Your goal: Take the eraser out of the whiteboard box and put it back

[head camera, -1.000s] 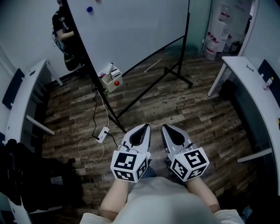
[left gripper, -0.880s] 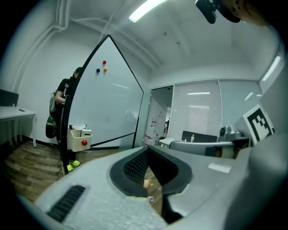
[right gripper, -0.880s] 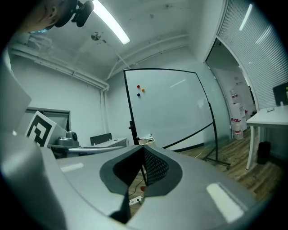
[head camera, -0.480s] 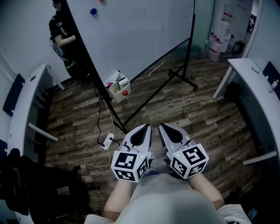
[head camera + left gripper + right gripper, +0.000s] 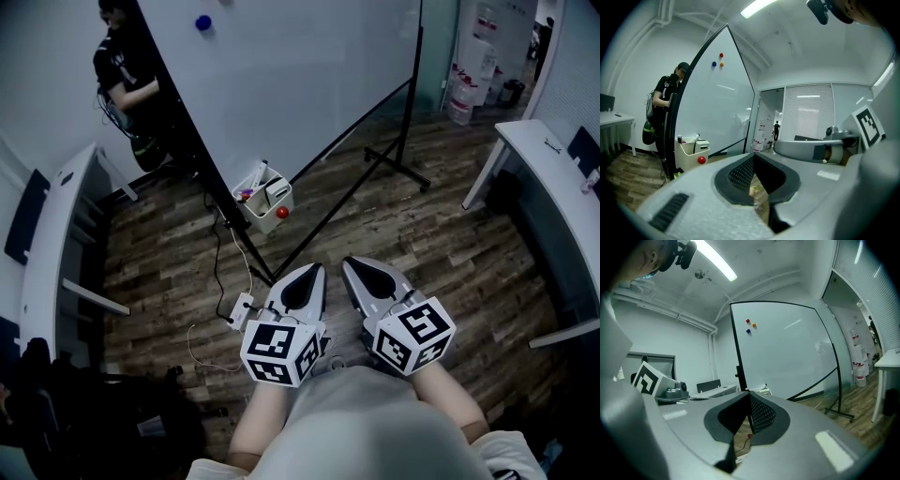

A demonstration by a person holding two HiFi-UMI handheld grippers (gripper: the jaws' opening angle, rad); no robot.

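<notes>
Both closed, empty tools, the left tool and the right tool, have drawn nearer the box by the whiteboard, where the eraser presumably lies unseen, so the reach remains, past a stand leg and power strip, a person far left.

One whiteboard, one box, two grippers, three magnets

No words or numbers can be read anywhere; the left gripper and right gripper only show black-and-white square patterns.
</notes>
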